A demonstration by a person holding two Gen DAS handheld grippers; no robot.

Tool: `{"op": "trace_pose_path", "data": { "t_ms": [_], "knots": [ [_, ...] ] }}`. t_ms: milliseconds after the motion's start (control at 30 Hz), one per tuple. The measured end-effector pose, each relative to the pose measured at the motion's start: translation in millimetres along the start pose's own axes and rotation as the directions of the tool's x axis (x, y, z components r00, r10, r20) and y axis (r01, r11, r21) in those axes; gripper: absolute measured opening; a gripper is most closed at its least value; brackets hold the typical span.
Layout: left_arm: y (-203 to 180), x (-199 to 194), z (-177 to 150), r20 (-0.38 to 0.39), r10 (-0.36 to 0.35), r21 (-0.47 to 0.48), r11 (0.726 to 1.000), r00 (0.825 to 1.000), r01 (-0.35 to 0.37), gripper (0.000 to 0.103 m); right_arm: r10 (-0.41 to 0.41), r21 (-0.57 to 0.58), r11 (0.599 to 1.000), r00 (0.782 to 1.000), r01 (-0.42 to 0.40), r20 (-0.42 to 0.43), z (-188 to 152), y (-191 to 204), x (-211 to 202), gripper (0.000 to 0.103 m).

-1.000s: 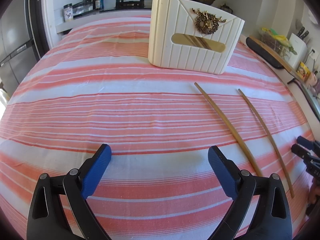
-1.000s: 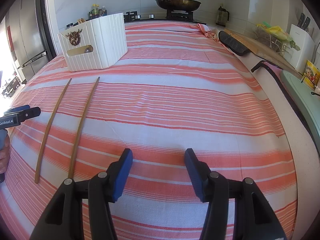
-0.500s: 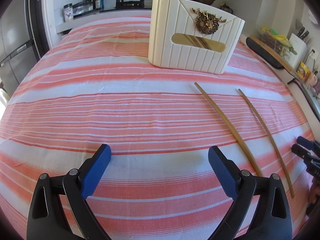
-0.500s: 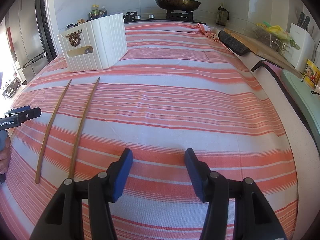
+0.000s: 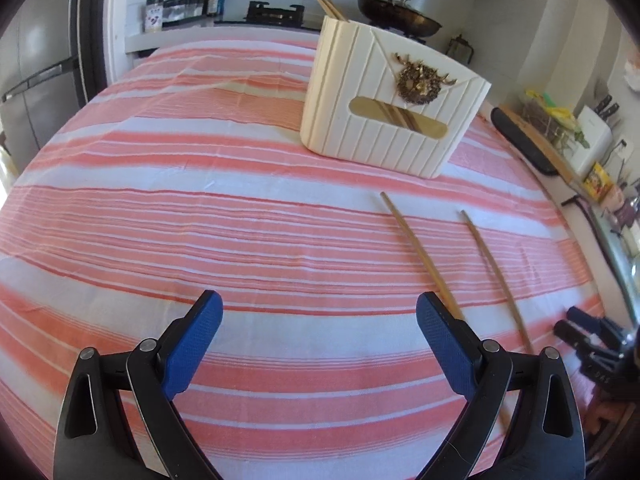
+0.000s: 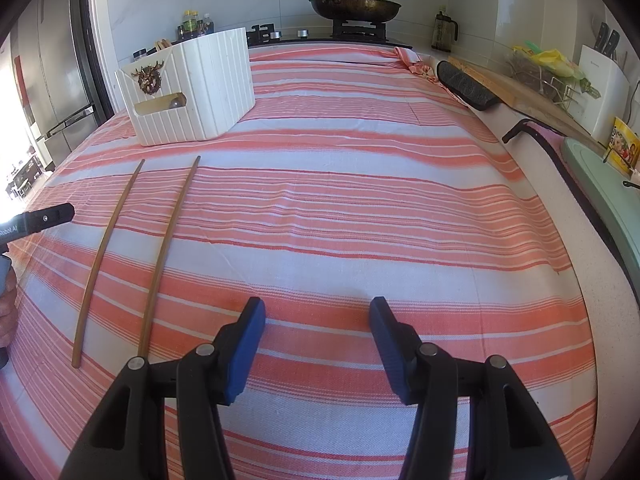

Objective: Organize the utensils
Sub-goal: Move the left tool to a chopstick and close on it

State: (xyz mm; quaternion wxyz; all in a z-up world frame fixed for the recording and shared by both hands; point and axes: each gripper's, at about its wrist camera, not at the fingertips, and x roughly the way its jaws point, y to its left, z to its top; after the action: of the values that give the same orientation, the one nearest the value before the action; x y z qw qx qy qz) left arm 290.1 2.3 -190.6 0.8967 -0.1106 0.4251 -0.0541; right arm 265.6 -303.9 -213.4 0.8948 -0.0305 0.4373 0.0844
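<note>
So we're looking across the orange-and-white striped tablecloth (image 5: 200,208) and, going left to right, risks first. Our left gripper (image 5: 319,320) is hanging w/ its blue-padded jaws spread wide, nothing between them, just cloth. Right next to its right-hand pad is the nearer of the two long thin wooden chopsticks (image 5: 420,256), w/ the second chopstick (image 5: 494,268) lying roughly parallel just beyond it. Both are flat on the cloth, short of the cream ribbed plastic utensil holder with the gold stag ornament (image 5: 384,120), which already has a few sticks poking out the top.

What we're worrying about, imo: the sticks are skinny and lying flush on soft fabric, so a pinch could skid off one, roll it away, or bunch up the cloth and drag the other stick w/ it. Coming in off-center would tip the stick once it's lifted. The holder's also light-looking, so a long stick poked in at an angle could shove or tip it.

Far right, our right gripper (image 6: 316,316) is sitting about half open over bare cloth, empty too, well apart from the sticks (image 6: 168,248).

Vs a sec ago: the left view is rolling a bit, so the holder and sticks are looking tilted and shifted now. The right view is basically identical, and the chopsticks aren't budging.
</note>
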Motion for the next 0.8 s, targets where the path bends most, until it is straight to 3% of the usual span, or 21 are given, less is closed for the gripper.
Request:
{"op": "trace_pose_path", "data": {
  "t_ms": [167, 267, 433, 600, 700, 767, 800],
  "knots": [
    [-39.9, 0.3, 10.8, -0.022, -0.039, 0.048, 0.998, 0.999, 0.040, 0.098, -0.001, 0.000, 1.000, 1.000, 0.001, -0.001, 0.4, 0.7, 0.6, 0.055],
    [-64.1, 16.3, 13.7, -0.061, 0.000, 0.091, 0.996, 0.998, 0.006, 0.097, -0.001, 0.001, 1.000, 1.000, 0.001, 0.000, 0.5, 0.9, 0.9, 0.055],
    [-89.3, 45.7, 2.1, -0.086, 0.130, 0.205, 0.973, 0.988, -0.110, 0.094, -0.004, 0.000, 1.000, 1.000, 0.004, 0.000, 0.1, 0.7, 0.6, 0.055],
    [-92.5, 45.3, -9.2, -0.074, 0.145, 0.239, 0.963, 0.987, -0.123, 0.092, -0.002, 0.001, 1.000, 1.000, 0.002, 0.000, 0.0, 0.4, 0.7, 0.055],
    [-90.6, 37.8, -10.3, -0.071, 0.111, 0.247, 0.965, 0.991, -0.090, 0.068, -0.001, 0.001, 1.000, 1.000, 0.001, 0.000, 0.2, 0.9, 0.9, 0.055],
    [-92.0, 33.5, -11.1, -0.067, 0.101, 0.261, 0.962, 0.993, -0.080, 0.032, -0.002, 0.001, 1.000, 1.000, 0.002, 0.000, -0.1, 0.5, 0.8, 0.055],
    [-92.0, 32.1, -12.2, -0.069, 0.096, 0.267, 0.961, 0.993, -0.075, 0.025, -0.003, 0.000, 1.000, 1.000, 0.003, 0.002, -0.1, 0.5, 0.8, 0.055]
  ]
}}
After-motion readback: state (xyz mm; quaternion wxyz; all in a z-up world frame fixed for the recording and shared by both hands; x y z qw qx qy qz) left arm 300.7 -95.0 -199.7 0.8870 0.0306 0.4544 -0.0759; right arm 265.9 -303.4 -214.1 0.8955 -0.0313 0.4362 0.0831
